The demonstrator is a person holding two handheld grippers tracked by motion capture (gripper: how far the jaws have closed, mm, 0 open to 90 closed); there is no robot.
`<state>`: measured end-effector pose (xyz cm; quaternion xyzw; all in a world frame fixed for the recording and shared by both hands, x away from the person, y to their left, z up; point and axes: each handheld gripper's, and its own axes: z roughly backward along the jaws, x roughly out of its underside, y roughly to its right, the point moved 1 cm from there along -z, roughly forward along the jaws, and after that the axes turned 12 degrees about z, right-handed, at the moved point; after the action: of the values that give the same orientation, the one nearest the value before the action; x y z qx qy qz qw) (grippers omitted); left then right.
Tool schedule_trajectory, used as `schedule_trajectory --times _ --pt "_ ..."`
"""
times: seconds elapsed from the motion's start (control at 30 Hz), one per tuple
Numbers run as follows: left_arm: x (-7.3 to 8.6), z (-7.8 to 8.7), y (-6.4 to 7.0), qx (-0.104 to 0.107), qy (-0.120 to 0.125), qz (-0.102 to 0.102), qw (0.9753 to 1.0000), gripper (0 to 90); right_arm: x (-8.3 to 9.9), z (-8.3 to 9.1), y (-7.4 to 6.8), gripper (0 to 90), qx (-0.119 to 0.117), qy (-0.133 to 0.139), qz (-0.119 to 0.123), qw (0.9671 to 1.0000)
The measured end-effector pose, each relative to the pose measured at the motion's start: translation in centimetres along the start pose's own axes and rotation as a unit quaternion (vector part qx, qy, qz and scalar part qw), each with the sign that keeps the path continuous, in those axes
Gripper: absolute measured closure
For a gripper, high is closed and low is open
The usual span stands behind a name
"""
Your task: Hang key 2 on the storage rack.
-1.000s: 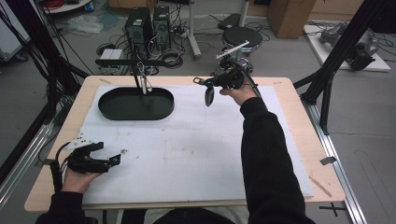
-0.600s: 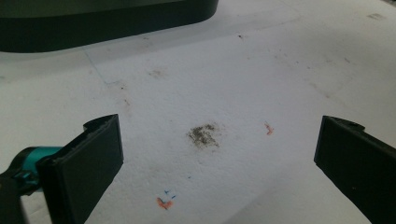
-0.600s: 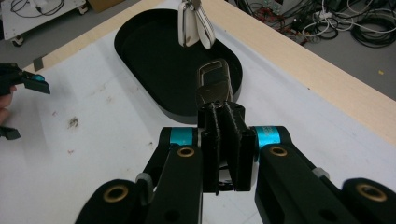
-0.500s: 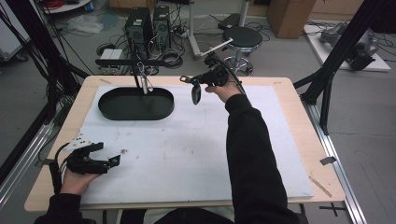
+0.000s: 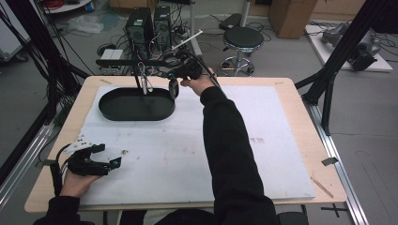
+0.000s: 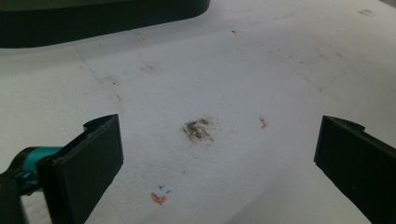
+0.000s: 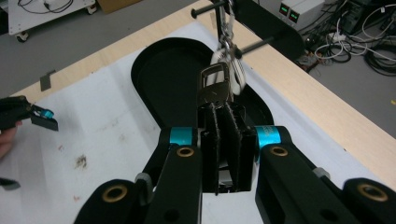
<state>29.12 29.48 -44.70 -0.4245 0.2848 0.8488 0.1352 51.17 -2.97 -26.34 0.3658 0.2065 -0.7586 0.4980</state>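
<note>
My R gripper (image 7: 223,140) has jaws clamped on a metal clip (image 7: 215,86), near the rack hook (image 7: 227,35) over the black tray (image 5: 136,104), prob not hung yet; L gripper (image 5: 96,161) idle w/ jaws wide, empty

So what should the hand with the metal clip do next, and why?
Probably ease the right gripper a little farther toward the rack over the tray. Its jaws are shut on a clip, which is close to the clips already hanging there but not yet hooked on.

high: above, facing forward-down | gripper views: close, along jaws | shared: black tray (image 5: 136,104)
</note>
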Motion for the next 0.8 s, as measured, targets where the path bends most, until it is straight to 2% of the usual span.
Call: schedule_trajectory --times 0.17,0.37,0.57,0.8 --pt "0.0 0.0 -0.1 0.003 0.003 0.002 1.0000 1.7 -0.9 -1.1 -0.5 85.0 0.011 0.003 0.004 0.9999" --pt "-0.1 -0.1 -0.2 0.006 0.003 0.004 1.0000 1.7 -1.1 -1.0 -0.3 85.2 0.025 0.012 0.003 0.9996" --pt "-0.1 -0.1 -0.3 0.006 0.005 0.006 1.0000 1.7 -0.8 -1.0 0.4 85.7 0.053 0.007 -0.001 0.9986" --pt "-0.2 -0.4 -0.2 0.005 0.006 0.000 1.0000 1.7 -1.1 -3.1 -0.5 86.1 0.099 -0.018 0.022 0.9947"
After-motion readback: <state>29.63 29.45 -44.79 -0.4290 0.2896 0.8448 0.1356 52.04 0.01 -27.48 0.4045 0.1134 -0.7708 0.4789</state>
